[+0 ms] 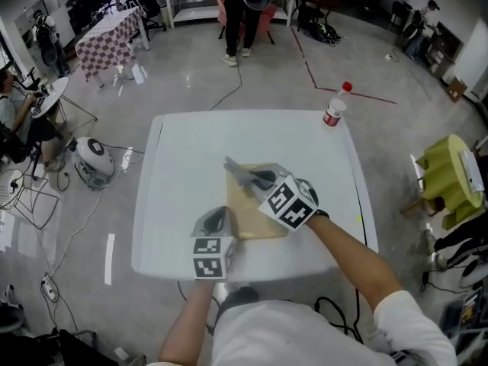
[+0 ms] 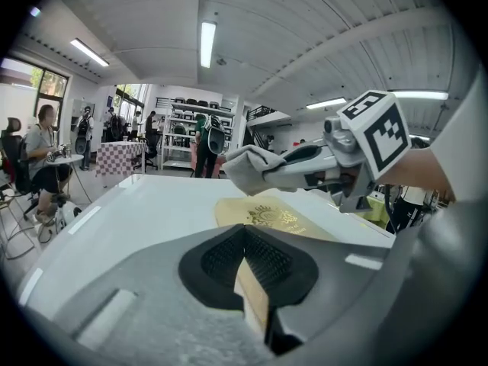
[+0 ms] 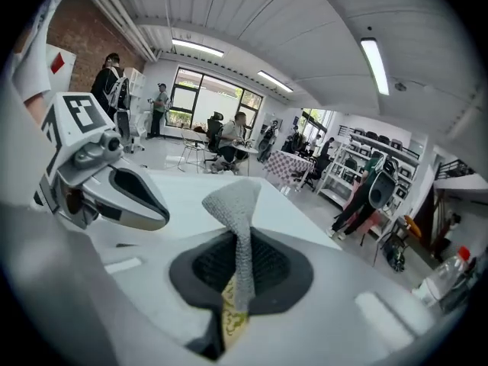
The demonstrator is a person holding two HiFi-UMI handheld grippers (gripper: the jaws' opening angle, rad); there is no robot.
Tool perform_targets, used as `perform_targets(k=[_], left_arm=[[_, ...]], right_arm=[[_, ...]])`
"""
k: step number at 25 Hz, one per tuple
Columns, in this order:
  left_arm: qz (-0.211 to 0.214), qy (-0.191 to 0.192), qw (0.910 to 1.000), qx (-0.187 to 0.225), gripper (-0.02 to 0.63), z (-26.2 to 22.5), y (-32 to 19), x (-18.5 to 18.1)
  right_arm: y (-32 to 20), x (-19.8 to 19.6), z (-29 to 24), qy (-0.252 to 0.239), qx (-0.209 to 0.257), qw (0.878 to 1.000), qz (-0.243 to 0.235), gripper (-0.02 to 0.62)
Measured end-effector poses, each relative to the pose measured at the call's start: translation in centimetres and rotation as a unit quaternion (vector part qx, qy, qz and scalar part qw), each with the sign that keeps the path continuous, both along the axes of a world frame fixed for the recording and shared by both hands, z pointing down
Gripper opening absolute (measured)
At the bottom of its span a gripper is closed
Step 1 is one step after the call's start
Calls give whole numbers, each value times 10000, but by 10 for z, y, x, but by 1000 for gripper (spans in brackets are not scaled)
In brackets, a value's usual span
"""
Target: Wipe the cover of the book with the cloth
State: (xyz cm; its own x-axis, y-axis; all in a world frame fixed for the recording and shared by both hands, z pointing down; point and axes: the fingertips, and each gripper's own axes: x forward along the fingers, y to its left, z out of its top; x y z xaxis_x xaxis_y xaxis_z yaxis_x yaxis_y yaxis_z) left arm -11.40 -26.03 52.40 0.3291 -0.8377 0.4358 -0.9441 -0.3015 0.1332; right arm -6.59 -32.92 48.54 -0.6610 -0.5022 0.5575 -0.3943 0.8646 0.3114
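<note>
One grey workshop floor (image 1: pixel 320 59) is carrying one white tabletop (image 1: pixel 183 174). One tan book (image 1: pixel 255 219) is lying there, with one bottle (image 1: pixel 334 111) well beyond it. The left claw (image 1: pixel 215 219) is pinching the book's edge, and the right claw (image 1: pixel 258 178) is clamping one grey cloth (image 1: pixel 237 171) over the book.

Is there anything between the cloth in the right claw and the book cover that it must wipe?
Nothing visible. The cloth hangs over the book, its cover bare; the left claw clamps only its near edge.
</note>
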Motion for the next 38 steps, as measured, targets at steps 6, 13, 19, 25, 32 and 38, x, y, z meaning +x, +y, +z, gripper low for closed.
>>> perform_targets(k=[6,13,19,25,32,38], left_arm=[[-79,38,9999,-138,5,7,-1,-12],[-83,55,9997,-211,6,11,-2,-18],[-168,33,9996,-233,5,13,1,-22],[-261,78,9994,-224,6,11,7,-20],[-367,32,9991,-186,6,9,15,-20],[-490,48,9987,-161,6,10,24,-19]], right_arm=[[-28,-19,25,446,10,9990,6,17],[-22,-27,48,673,-179,9974,-161,17],[-4,-26,48,543,-291,9978,-251,17],[24,-20,51,476,-421,9971,-420,17],[57,-12,50,376,-569,9959,-601,17],[90,-3,55,389,-663,9936,-833,17]])
